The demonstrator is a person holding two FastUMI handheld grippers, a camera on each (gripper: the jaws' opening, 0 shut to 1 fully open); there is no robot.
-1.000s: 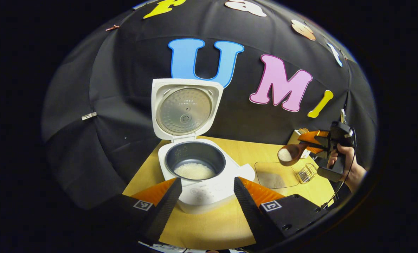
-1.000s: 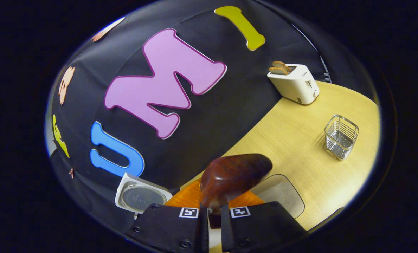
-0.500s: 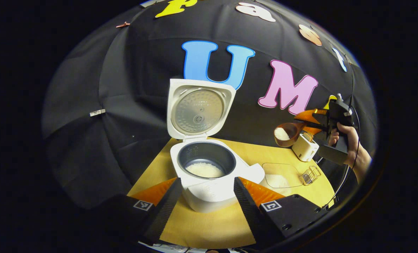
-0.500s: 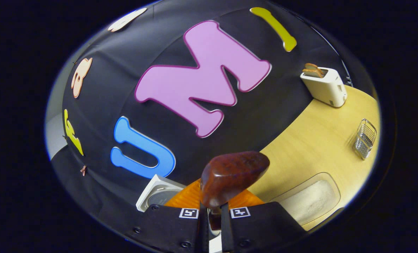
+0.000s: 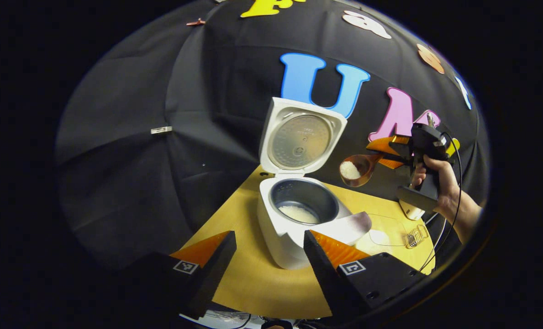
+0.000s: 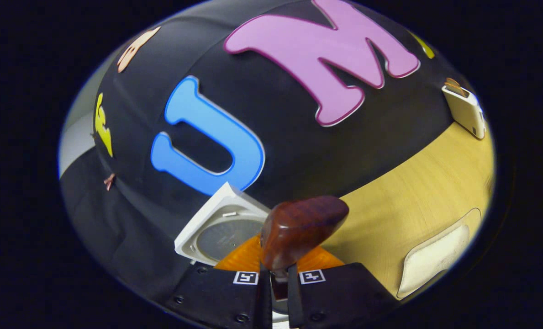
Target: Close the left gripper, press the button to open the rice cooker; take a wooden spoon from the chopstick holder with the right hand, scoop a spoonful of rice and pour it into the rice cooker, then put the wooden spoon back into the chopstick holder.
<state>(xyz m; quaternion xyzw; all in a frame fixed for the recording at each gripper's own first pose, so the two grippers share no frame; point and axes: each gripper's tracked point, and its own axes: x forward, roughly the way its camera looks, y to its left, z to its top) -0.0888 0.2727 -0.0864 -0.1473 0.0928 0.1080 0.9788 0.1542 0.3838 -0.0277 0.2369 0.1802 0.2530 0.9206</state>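
- The rice cooker (image 5: 298, 224) sits on the yellow wooden bench (image 5: 248, 274), near its back edge by the black cloth wall.
- Its lid (image 5: 301, 137) stands straight up, and the dark pot (image 5: 304, 206) inside has a little white rice at the bottom.
- The left gripper (image 5: 267, 256) is low at the front of the left gripper view. Its two fingers are wide apart and hold nothing. The cooker is just past them.
- The right gripper (image 5: 383, 153), held by a hand (image 5: 438, 183), is up in the air to the right of the lid.
- Its fingers squeeze the handle of the wooden spoon (image 5: 357, 170). The spoon bowl has white rice (image 5: 350, 170) in it and is above the bench, beside the open pot.
- In the right gripper view, the right gripper (image 6: 278, 285) pinches the brown spoon (image 6: 301, 228) tight.
- A clear tray (image 6: 438, 260) with rice lies near the bench's right edge.
- A white toaster (image 6: 466, 109) stands at the far back corner.
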